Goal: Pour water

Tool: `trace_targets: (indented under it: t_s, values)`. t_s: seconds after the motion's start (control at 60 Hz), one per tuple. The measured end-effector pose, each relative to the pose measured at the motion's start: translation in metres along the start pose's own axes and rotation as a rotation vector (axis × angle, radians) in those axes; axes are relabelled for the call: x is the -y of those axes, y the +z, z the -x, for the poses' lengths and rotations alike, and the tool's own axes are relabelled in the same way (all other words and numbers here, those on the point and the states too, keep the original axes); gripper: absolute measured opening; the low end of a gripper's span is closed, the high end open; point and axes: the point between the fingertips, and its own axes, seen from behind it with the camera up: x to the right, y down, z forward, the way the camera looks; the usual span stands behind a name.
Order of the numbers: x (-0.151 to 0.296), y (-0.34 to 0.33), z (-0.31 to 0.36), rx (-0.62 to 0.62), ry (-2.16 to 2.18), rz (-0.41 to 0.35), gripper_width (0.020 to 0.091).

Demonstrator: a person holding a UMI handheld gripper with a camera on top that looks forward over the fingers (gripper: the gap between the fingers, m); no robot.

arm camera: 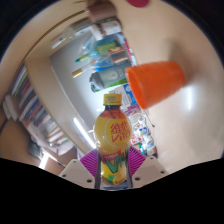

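Gripper view: I see my gripper [112, 172] with both pink pads pinching a yellow-labelled bottle [113, 140], blue cap up, held between the fingers. An orange cup [157, 82] sits tilted beyond it.

We see a bottle [113, 140] of shiny clear plastic with a smooth orange cap [112, 99] and a glossy label. The orange cup [157, 81] looks like smooth, matt plastic.

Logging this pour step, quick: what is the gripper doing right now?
Gripper: shut on the bottle, its pink pads pressing both sides, orange cup beyond.
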Motion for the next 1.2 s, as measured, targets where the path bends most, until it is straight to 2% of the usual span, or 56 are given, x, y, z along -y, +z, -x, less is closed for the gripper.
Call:
trace_targets:
  t_s: [0.05,0.117,0.183,0.267,0.333,0.383,0.433,0.55,0.617,0.667,0.733,0.917,1.017,1.083,1.2]
  values:
    - [-0.002,-0.004,0.008,-0.006,-0.132,0.002,0.0369]
    - [-0.007,-0.011,0.039,0.046,-0.381,-0.002,0.0367]
    - [-0.005,-0.028,0.076,0.086,-0.684,-0.032,0.0370]
    - [0.012,-0.047,0.134,0.063,-1.102,-0.187,0.0370]
    - [0.046,-0.070,0.175,0.009,-1.397,-0.346,0.0368]
    - [0.082,-0.091,0.191,-0.021,-1.561,-0.434,0.0370]
    - [0.097,-0.101,0.209,-0.085,-1.648,-0.492,0.0372]
    - [0.176,-0.128,0.189,-0.245,-1.787,-0.547,0.0378]
    - [0.233,-0.140,0.156,-0.384,-1.837,-0.555,0.0379]
    - [0.266,-0.149,0.131,-0.478,-1.867,-0.530,0.0378]
    - [0.295,-0.151,0.097,-0.520,-1.864,-0.490,0.0379]
    - [0.308,-0.142,0.056,-0.546,-1.876,-0.415,0.0399]
    - [0.317,-0.141,0.033,-0.617,-1.907,-0.364,0.0429]
    - [0.318,-0.144,0.037,-0.612,-1.921,-0.396,0.0420]
    - [0.318,-0.145,0.038,-0.621,-1.909,-0.408,0.0420]
